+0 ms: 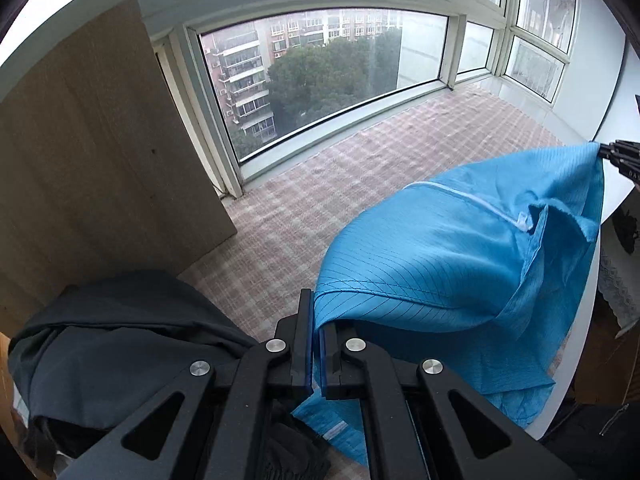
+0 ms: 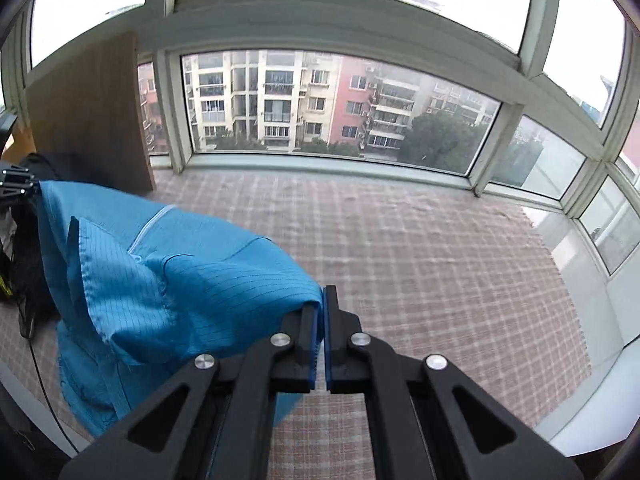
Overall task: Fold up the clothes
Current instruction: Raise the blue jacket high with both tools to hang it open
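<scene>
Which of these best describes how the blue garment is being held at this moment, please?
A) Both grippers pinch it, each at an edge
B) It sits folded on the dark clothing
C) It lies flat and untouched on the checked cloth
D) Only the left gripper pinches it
A: the left gripper and the right gripper each have their jaws closed on an edge of the blue garment, which hangs lifted between them above the checked cloth.

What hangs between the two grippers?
The blue garment spans from the left gripper to the right gripper, each shut on an edge; both wrist views show it.
</scene>
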Available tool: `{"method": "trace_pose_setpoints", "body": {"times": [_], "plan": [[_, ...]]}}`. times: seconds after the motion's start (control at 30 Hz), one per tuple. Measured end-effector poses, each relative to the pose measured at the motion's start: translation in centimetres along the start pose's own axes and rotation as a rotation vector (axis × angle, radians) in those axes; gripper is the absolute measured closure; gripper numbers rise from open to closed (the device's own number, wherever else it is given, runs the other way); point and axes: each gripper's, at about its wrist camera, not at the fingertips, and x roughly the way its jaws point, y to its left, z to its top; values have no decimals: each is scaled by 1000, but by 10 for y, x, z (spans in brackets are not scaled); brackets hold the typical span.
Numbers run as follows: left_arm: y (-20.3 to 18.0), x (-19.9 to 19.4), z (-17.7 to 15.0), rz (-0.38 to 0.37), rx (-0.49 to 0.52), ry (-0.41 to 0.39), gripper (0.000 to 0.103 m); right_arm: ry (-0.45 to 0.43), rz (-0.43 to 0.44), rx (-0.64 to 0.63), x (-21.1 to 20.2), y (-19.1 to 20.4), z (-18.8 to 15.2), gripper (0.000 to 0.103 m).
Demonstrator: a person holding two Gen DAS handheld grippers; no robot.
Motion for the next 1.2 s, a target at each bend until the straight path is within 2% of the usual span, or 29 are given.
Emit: {"method": "trace_pose_setpoints", "body": {"times": [0.1, 0.27, 0.6, 0.77, 0.9, 1.0, 1.13, 1.2], "plan": [[-8, -40, 11, -2, 30, -59, 101, -61, -32, 13, -47, -7, 14, 101], [-25, -125, 27, 42, 103, -188, 101, -202, -103, -2, -126, -4, 35, 101], [-52, -298, 49, 126, 231, -418, 101, -468, -250, 17, -313, -5, 61, 101], [-57, -345, 51, 170, 258, -463, 101, -547, -303, -3, -368, 0, 72, 101], [-60, -356, 55, 205, 275, -450, 100, -564, -315, -18, -378, -3, 86, 101], [-62, -347, 62, 237, 280, -417, 100, -530, -321, -34, -356, -10, 101, 101], [-54, -310, 76, 249, 249, -355, 100, -460, -288, -43, -298, -26, 126, 101], [-43, -270, 84, 224, 208, -303, 100, -413, -269, -45, -252, -36, 139, 101]]}}
